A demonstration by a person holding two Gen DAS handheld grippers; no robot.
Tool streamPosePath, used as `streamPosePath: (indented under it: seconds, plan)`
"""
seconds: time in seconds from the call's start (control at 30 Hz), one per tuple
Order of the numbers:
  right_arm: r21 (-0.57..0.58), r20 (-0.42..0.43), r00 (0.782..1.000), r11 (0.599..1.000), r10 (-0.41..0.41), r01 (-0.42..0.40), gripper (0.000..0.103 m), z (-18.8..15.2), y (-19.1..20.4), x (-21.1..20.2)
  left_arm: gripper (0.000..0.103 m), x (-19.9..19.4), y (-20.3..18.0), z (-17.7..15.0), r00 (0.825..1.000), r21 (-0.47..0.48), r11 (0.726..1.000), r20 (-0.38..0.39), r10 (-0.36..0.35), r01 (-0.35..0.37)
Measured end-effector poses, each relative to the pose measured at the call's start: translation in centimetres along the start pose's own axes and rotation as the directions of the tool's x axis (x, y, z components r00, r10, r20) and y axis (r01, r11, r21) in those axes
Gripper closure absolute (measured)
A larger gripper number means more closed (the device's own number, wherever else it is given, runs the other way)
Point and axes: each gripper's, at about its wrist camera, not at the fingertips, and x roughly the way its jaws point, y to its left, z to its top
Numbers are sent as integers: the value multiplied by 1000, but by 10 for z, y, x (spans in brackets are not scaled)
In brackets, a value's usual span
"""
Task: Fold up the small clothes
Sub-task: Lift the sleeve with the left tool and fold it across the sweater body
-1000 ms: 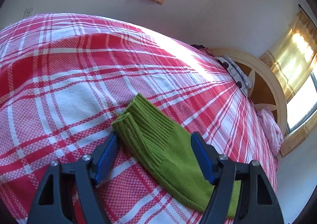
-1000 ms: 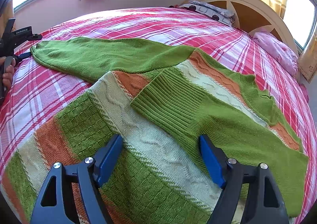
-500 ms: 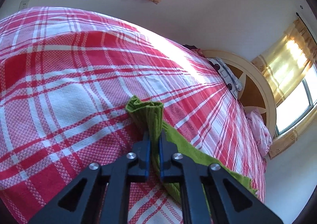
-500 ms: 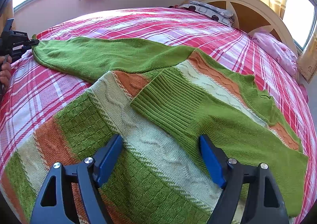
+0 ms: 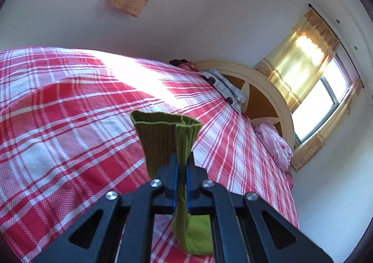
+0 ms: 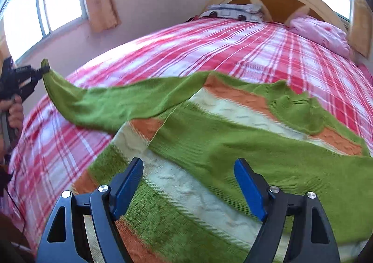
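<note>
The sleeve cuff (image 5: 163, 137) of the striped sweater (image 6: 209, 151), spread on the plaid bed (image 6: 233, 53), is clamped between the left gripper (image 5: 183, 165) fingers and raised at 9 o'clock for folding inward, while the right gripper (image 6: 188, 183) fingers are held apart above the body.

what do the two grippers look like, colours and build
Both match: the left gripper and right gripper have black angular frames with triangular cut-outs, silver round bolts at the pivots, and flat blue pads on the inner faces of the fingers. In the right wrist view the left gripper shows as a black body with small pale lettering, too small to read.
</note>
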Motion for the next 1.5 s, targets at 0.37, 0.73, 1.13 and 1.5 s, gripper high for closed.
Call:
streamPosePath:
  seconds: [0.37, 0.73, 1.13, 1.5]
  plan:
    - [45, 42, 999, 999, -12, 10, 22, -18, -23, -70, 98, 12, -72, 5, 994, 128, 986, -31, -102, 106]
    - [147, 197, 980, 989, -17, -12, 22, -53, -44, -167, 98, 6, -135, 1, 981, 200, 961, -53, -186, 193]
    - [257, 222, 973, 966, -58, -1, 22, -113, -86, -199, 98, 4, -226, -18, 954, 299, 906, -92, -285, 300]
    - [332, 212, 974, 943, -84, 9, 22, -159, -116, -212, 98, 10, -303, -56, 922, 351, 853, -164, -351, 387]
